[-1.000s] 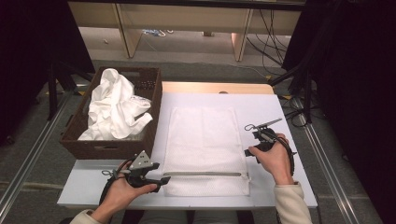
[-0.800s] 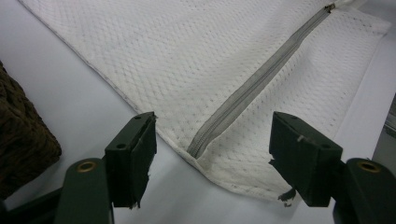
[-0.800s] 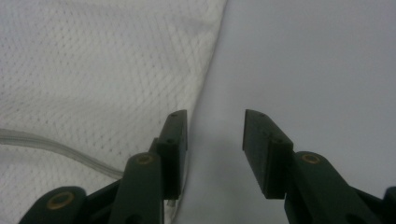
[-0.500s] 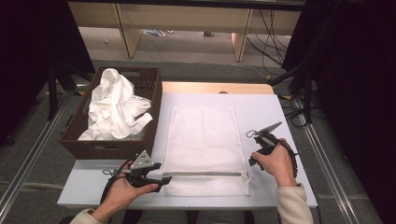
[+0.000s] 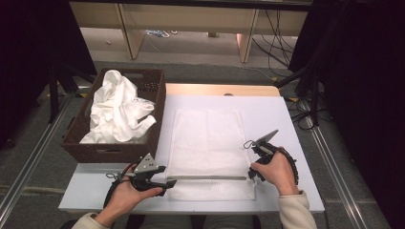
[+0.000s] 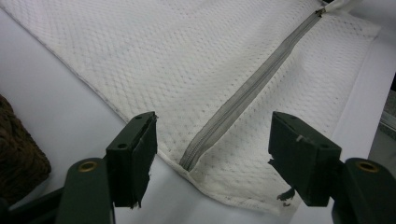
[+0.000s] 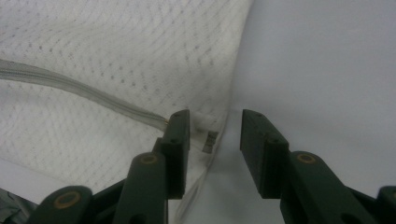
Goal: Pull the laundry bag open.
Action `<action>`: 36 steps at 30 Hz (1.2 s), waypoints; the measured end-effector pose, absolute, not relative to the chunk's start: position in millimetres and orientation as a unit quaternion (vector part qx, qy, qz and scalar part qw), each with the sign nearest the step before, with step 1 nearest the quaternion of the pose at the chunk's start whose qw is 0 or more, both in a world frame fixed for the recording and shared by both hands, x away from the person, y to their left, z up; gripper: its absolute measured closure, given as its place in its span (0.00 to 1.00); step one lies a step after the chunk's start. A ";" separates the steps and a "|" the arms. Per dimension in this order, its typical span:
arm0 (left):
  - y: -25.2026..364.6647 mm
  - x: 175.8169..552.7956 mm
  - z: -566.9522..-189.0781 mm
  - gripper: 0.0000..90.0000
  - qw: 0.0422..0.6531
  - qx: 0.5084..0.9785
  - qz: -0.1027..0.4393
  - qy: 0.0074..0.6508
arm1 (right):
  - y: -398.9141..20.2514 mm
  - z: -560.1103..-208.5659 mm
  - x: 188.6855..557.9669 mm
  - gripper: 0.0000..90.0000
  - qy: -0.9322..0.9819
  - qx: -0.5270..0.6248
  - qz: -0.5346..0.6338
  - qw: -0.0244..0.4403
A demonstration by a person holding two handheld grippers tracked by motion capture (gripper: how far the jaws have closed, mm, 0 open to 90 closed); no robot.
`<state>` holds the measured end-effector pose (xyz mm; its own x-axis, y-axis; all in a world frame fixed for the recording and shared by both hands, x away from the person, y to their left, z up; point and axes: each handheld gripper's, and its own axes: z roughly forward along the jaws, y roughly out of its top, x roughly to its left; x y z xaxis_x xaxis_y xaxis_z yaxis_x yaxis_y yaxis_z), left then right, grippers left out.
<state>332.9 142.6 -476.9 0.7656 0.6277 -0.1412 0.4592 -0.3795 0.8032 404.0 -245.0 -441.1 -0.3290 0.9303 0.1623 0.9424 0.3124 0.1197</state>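
Observation:
A white mesh laundry bag (image 5: 207, 138) lies flat on the white table (image 5: 282, 119), its grey zipper (image 5: 205, 177) running along the near edge. My left gripper (image 5: 168, 182) rests at the zipper's left end. In the left gripper view it (image 6: 212, 163) is open, and the closed end of the zipper (image 6: 252, 88) lies between the jaws, untouched. My right gripper (image 5: 250, 174) sits at the zipper's right end. Its jaws (image 7: 215, 144) have just been closing, and the white pull tab (image 7: 205, 122) lies between them beside the left jaw with a gap still open.
A dark wicker basket (image 5: 110, 150) holding crumpled white cloth (image 5: 119, 109) stands at the table's left, close to my left hand. Bare table surface lies right of the bag. The table's front edge is just below both hands.
My right gripper has edged down toward the zipper's right end. The left gripper and the bag have stayed put.

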 end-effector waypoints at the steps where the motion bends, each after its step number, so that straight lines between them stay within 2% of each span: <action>1: 142.6 332.9 -476.9 0.36 0.449 0.825 0.094 0.329 | -245.0 -441.1 404.0 0.71 -0.809 -0.578 -0.096 0.031; 5: 143.1 333.0 -476.7 0.36 0.446 0.828 0.087 0.328 | -239.4 -443.3 402.9 0.69 -0.809 -0.579 -0.094 0.032; 8: 142.5 332.9 -477.0 0.36 0.451 0.824 0.092 0.329 | -232.0 -441.8 401.4 0.67 -0.795 -0.598 -0.084 0.052; 13: 143.0 332.6 -476.2 0.36 0.442 0.829 0.083 0.332 | -235.7 -443.8 403.0 0.67 -0.809 -0.580 -0.093 0.041; 15: 143.0 332.8 -476.3 0.36 0.442 0.829 0.083 0.332 | -236.1 -442.3 402.1 0.69 -0.794 -0.600 -0.083 0.048; 16: 143.0 332.9 -476.5 0.36 0.442 0.829 0.082 0.332 | -239.3 -446.8 403.5 0.70 -0.800 -0.591 -0.098 0.034; 18: 142.6 333.1 -477.5 0.36 0.443 0.828 0.088 0.333 | -237.1 -444.8 403.9 0.72 -0.789 -0.607 -0.075 0.055; 20: 142.8 332.8 -476.6 0.36 0.443 0.829 0.082 0.332 | -236.2 -445.3 404.0 0.72 -0.786 -0.610 -0.075 0.057; 24: 142.8 332.9 -476.6 0.36 0.443 0.829 0.082 0.331 | -238.6 -450.8 406.2 0.79 -0.817 -0.569 -0.082 0.039; 30: 143.0 333.1 -476.5 0.36 0.443 0.830 0.085 0.329 | -232.7 -451.4 406.6 0.84 -0.814 -0.576 -0.064 0.032; 36: 143.0 333.9 -475.9 0.37 0.443 0.833 0.094 0.317 | -226.4 -450.1 406.1 0.91 -0.805 -0.590 -0.048 0.045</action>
<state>333.9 143.0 -475.9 0.7810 0.6119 -0.1249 0.4462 -0.4068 0.7971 406.1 -226.4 -450.1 -0.2995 0.9454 0.1287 0.9540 0.2989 0.0242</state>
